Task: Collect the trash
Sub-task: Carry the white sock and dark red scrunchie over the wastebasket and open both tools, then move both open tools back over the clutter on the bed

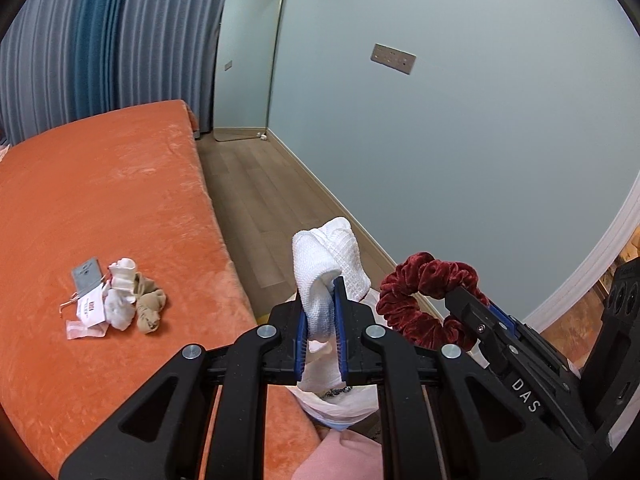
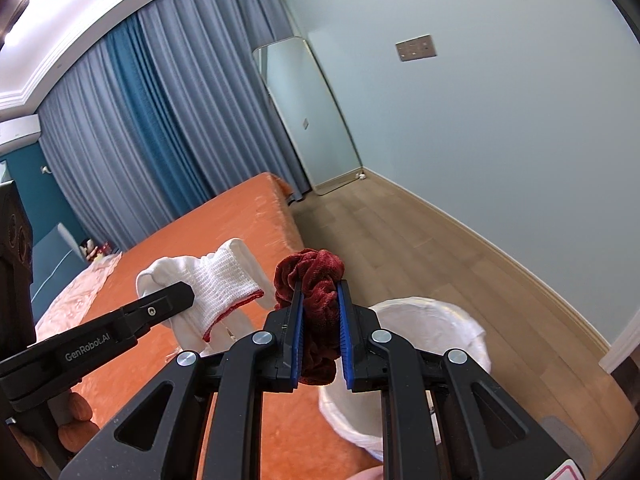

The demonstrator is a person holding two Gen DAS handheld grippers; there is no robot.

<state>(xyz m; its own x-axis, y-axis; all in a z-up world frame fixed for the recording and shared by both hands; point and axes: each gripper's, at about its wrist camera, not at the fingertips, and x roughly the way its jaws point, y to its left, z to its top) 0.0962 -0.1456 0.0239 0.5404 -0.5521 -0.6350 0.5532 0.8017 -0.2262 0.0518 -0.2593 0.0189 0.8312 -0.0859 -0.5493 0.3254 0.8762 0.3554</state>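
Carrying one item apiece, both grippers hang near the lined waste bin [image 2: 440,320] that stands on the wood floor just beside the orange bed [image 1: 100,200]. The left gripper [image 1: 320,320] is clamped on a white knit sock [image 1: 324,256]; its blue pads pinch the fabric and the loose end flops forward past the fingertips. The right gripper [image 2: 320,328] is clamped on a dark red velvet scrunchie [image 2: 312,276], which bulges out above and below the pads. In the right wrist view the scrunchie sits over the near rim of the bin, on the bed side, while the sock is still over the bed edge, beside the bin rather than above it.

Judging from this, the task is partway through: two pieces are picked up but neither is dropped in yet. The bin's white liner shows, though its contents cannot be made out.

More remains on the bed, well away from the bin: a small heap with a white sock [image 1: 120,300], a beige sock [image 1: 150,304], a grey card tag [image 1: 86,276], a white printed label [image 1: 90,310] and a strip of clear wrapper [image 1: 84,330]. That heap looks untouched, so after this drop at least another trip seems needed.
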